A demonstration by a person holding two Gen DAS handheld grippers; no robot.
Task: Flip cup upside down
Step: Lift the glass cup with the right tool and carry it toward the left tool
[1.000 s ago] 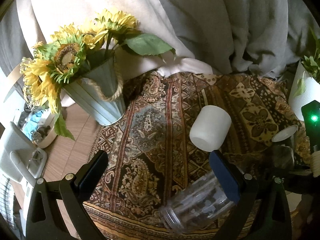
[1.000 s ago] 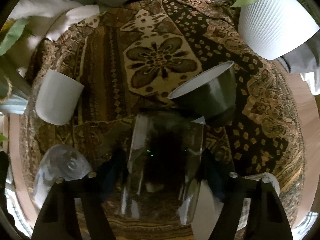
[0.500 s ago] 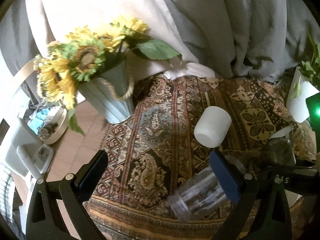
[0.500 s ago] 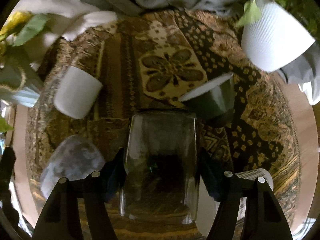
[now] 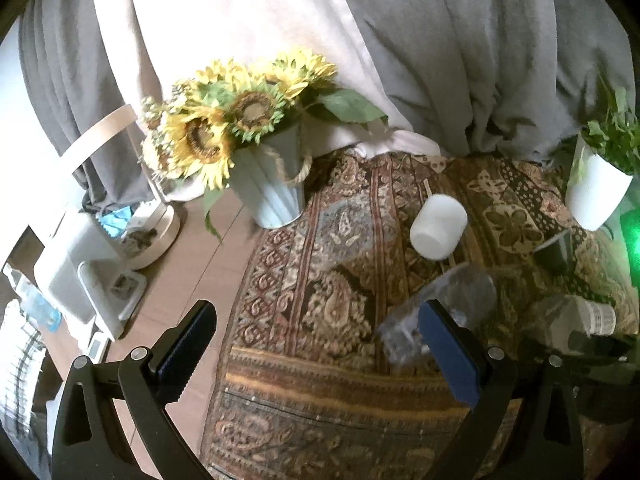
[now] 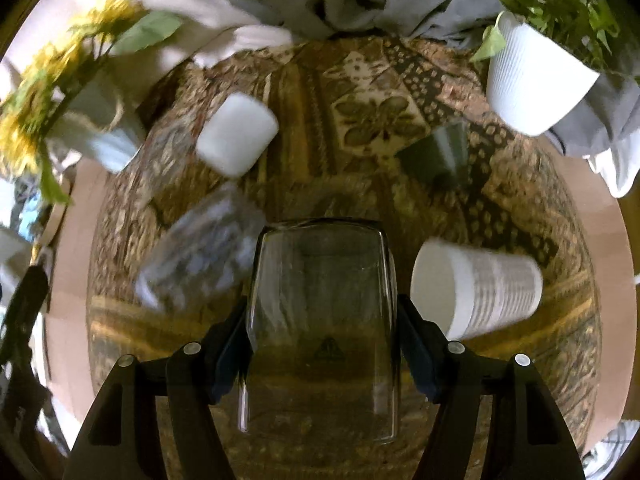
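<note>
The right tongs (image 6: 324,340) were clamped on a clear glass (image 6: 320,320); the left tongs (image 5: 316,344) gaped apart, holding nothing.

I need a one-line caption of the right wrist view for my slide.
Right hand-held gripper holds a clear glass cup above a patterned cloth, between a lying paper cup and a clear jar.

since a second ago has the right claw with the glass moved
Yes. The right claw, shut on the clear glass, has lifted and pulled back: the dark green cup on the patterned cloth now sits farther beyond the glass's far end.
</note>
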